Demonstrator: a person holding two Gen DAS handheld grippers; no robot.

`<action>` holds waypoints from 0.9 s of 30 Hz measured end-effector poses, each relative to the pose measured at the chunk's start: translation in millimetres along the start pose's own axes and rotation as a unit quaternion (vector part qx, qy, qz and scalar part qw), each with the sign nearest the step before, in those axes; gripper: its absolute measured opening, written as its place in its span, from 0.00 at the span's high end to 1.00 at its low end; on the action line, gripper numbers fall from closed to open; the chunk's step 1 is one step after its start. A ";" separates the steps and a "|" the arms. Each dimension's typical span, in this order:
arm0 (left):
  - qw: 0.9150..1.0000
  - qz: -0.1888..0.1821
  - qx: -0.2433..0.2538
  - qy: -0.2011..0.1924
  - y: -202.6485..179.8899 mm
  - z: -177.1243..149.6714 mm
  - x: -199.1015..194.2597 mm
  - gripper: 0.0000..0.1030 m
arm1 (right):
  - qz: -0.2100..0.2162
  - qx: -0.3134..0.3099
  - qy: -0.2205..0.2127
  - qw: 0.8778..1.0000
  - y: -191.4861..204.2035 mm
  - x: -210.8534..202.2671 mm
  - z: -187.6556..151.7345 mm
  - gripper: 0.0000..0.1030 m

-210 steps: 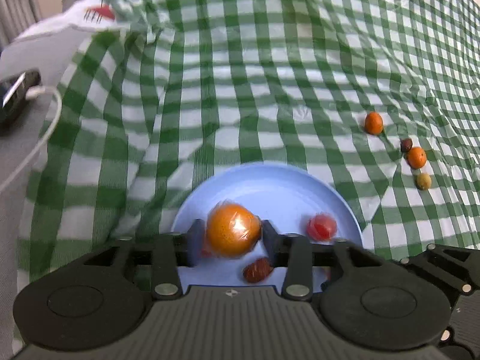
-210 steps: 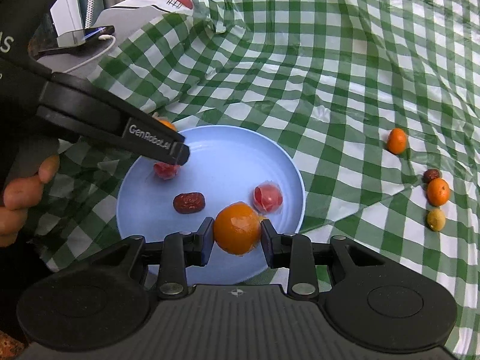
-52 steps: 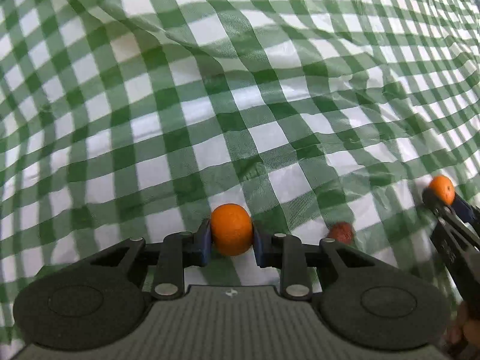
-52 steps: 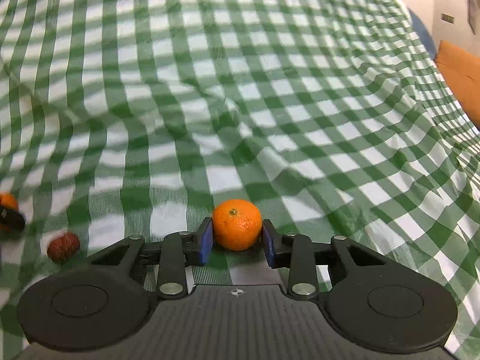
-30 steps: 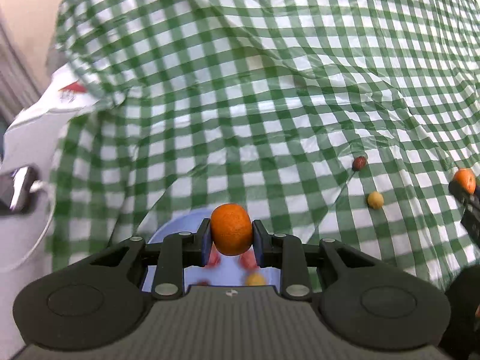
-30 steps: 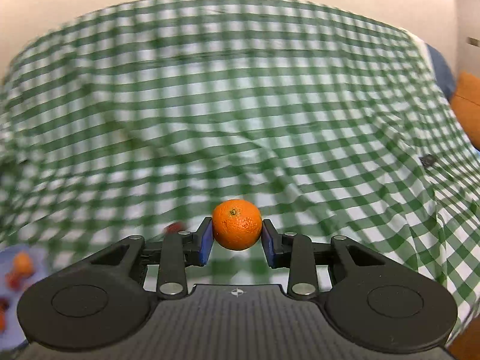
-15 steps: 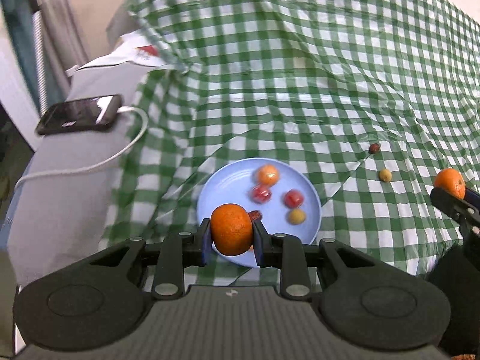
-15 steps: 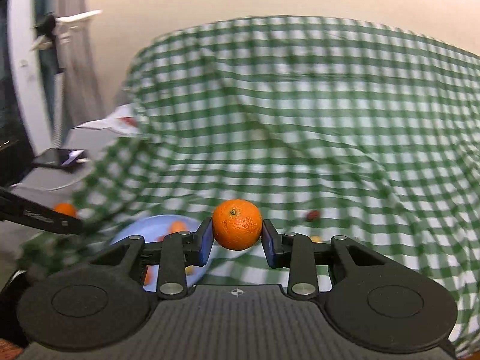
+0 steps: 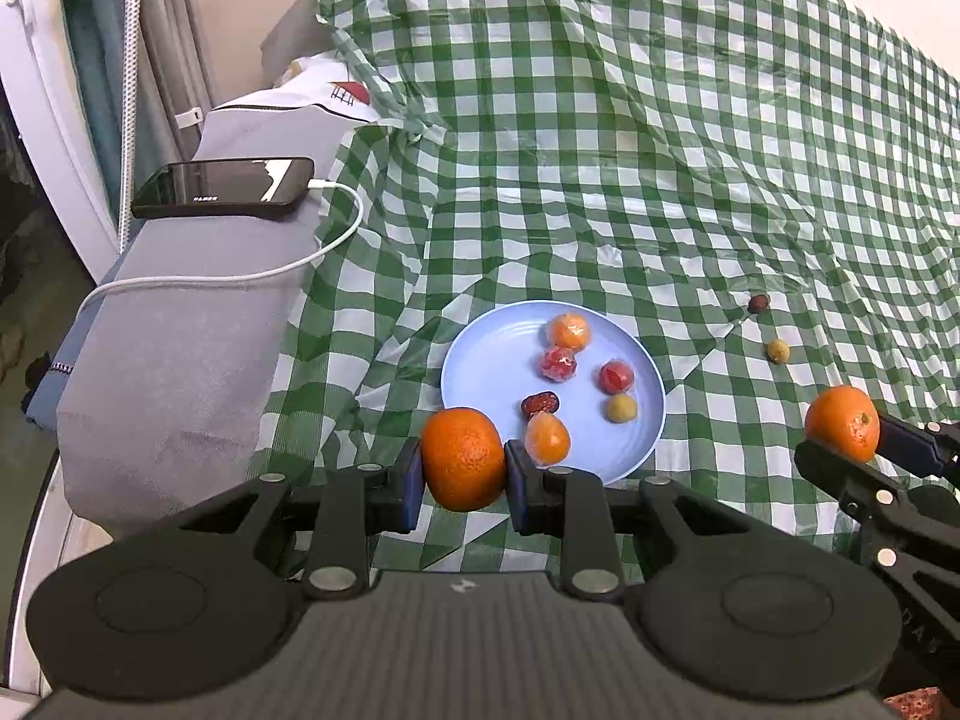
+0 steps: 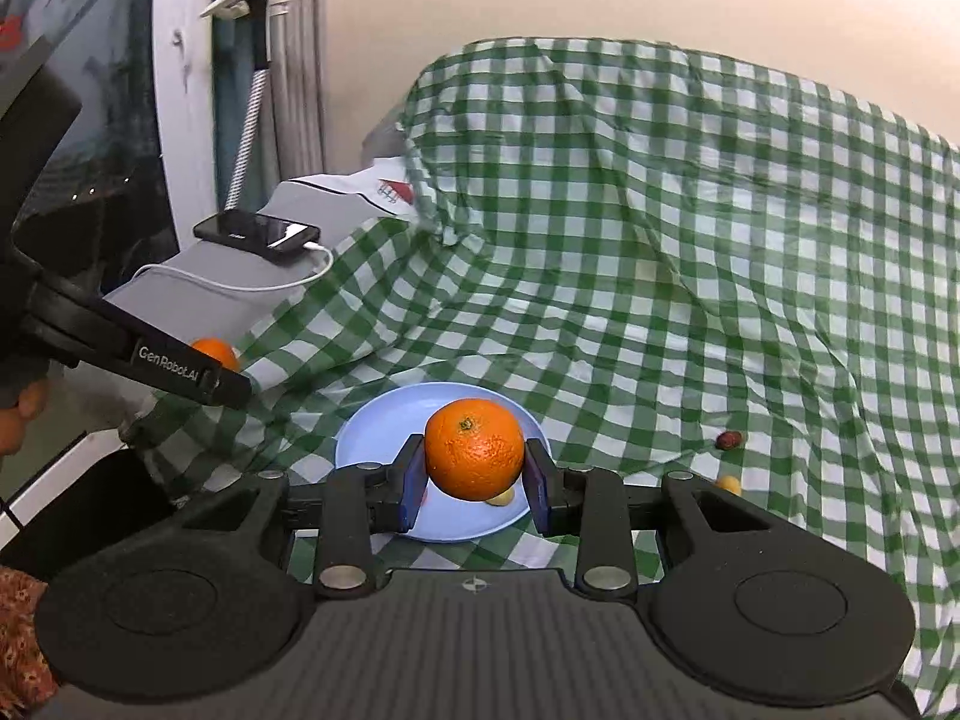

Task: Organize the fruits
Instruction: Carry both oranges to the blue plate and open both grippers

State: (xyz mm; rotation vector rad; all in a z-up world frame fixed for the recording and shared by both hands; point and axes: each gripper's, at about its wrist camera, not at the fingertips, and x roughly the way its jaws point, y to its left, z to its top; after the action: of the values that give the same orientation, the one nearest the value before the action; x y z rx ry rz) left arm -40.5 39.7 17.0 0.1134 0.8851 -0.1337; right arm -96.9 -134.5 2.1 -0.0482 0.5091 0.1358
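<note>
Two oranges are in our grip, one pinched in the left claw (image 9: pixel 462 459) and one in the right claw (image 10: pixel 474 449), both held in the air short of the blue plate (image 9: pixel 480 354). Just beyond the left claw the plate already carries six small fruits, and farther off, right of it, a dark fruit (image 9: pixel 759 303) and a yellow fruit (image 9: pixel 777 351) lie loose on the checked cloth (image 9: pixel 600 150). We judge that letting go from this height could bounce an orange off the crowded plate and send it rolling down the creased cloth.

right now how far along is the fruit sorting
Done: six small fruits lie on the blue plate. In hand: the left gripper and right gripper each clamp an orange. Left: a dark red fruit and a yellow one lie on the cloth.
</note>
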 end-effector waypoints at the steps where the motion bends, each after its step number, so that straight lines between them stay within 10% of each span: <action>1: 1.000 -0.001 -0.001 0.000 1.2 -0.7 0.1 0.71 | 0.000 -0.001 0.001 1.000 0.8 -0.2 -0.1 0.66; 27: 1.000 -0.001 -0.010 0.017 5.5 0.2 21.8 0.71 | 0.001 0.006 0.034 0.999 -3.7 19.0 -6.3 0.65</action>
State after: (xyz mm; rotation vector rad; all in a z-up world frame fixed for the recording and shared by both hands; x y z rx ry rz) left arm -25.8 43.6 0.5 0.0960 0.9205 -0.1261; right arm -83.0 -136.4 -12.6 -0.0401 0.5780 0.1330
